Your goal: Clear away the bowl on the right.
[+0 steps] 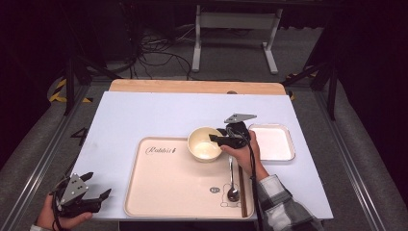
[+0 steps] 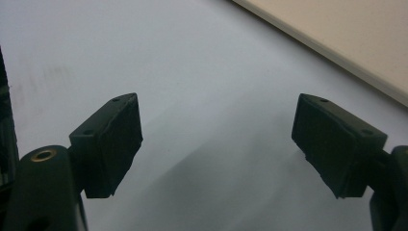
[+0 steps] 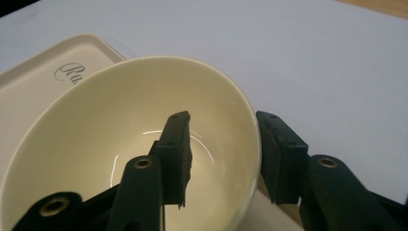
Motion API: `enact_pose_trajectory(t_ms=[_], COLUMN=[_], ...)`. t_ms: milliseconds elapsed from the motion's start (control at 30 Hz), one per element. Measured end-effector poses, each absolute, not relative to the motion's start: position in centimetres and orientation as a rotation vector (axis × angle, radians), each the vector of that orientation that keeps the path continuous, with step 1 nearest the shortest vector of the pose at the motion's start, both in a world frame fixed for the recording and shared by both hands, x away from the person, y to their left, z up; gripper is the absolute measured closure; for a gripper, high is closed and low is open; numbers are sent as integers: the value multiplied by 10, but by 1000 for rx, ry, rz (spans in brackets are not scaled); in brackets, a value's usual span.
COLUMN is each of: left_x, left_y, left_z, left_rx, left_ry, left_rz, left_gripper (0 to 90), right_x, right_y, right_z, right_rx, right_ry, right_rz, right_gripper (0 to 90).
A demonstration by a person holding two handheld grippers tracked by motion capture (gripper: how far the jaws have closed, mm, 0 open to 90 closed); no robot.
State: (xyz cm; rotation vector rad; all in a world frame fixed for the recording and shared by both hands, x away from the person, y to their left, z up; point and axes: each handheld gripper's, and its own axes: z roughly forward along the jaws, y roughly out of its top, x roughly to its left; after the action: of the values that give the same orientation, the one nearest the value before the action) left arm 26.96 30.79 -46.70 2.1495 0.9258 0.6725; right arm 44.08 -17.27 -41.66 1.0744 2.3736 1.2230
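Note:
A cream bowl (image 1: 204, 143) stands at the far right corner of the beige tray (image 1: 173, 183). My right gripper (image 1: 216, 138) straddles the bowl's right rim. In the right gripper view, one jaw hangs inside the bowl (image 3: 120, 144) and the other outside, and my right gripper (image 3: 223, 118) is open with a gap between the pads and the rim. My left gripper (image 1: 98, 185) rests at the table's near left corner, held by a hand. It is open over bare white tabletop, nothing between its jaws (image 2: 216, 130).
A metal spoon (image 1: 232, 180) and a brown stick (image 1: 242, 190) lie along the tray's right side. A white square dish (image 1: 272, 142) sits just right of the right hand. The tray's edge (image 2: 337, 38) crosses the left gripper view's upper right.

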Motion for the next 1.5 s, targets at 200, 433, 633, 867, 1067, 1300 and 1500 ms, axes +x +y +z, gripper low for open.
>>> enact_pose_trajectory(t_ms=[200, 433, 633, 867, 1067, 1300, 1500], left_x=[271, 274, 277, 280, 280, 280, 280], left_y=[307, 305, 302, 300, 300, 300, 300], left_z=[-467, -467, -467, -467, -467, -466, -467], left_rx=[2153, 2157, 2168, 2163, 2165, 2165, 2165], left_ry=[923, 916, 907, 894, 890, 893, 893], left_rz=[674, 673, 668, 663, 664, 665, 662], left_gripper=[188, 188, 190, 189, 188, 188, 188], right_x=[435, 431, 428, 420, 414, 409, 404], right_y=[-175, -178, -181, -187, -194, -203, -211], right_z=[-412, -409, -406, -401, -394, -389, -383], right_rx=[965, 945, 936, 902, 869, 852, 833], right_ry=[2394, 2395, 2388, 2373, 2368, 2370, 2351], right_rz=[1191, 1200, 1197, 1154, 1131, 1115, 1118], right_gripper=[498, 468, 433, 378, 354, 336, 326])
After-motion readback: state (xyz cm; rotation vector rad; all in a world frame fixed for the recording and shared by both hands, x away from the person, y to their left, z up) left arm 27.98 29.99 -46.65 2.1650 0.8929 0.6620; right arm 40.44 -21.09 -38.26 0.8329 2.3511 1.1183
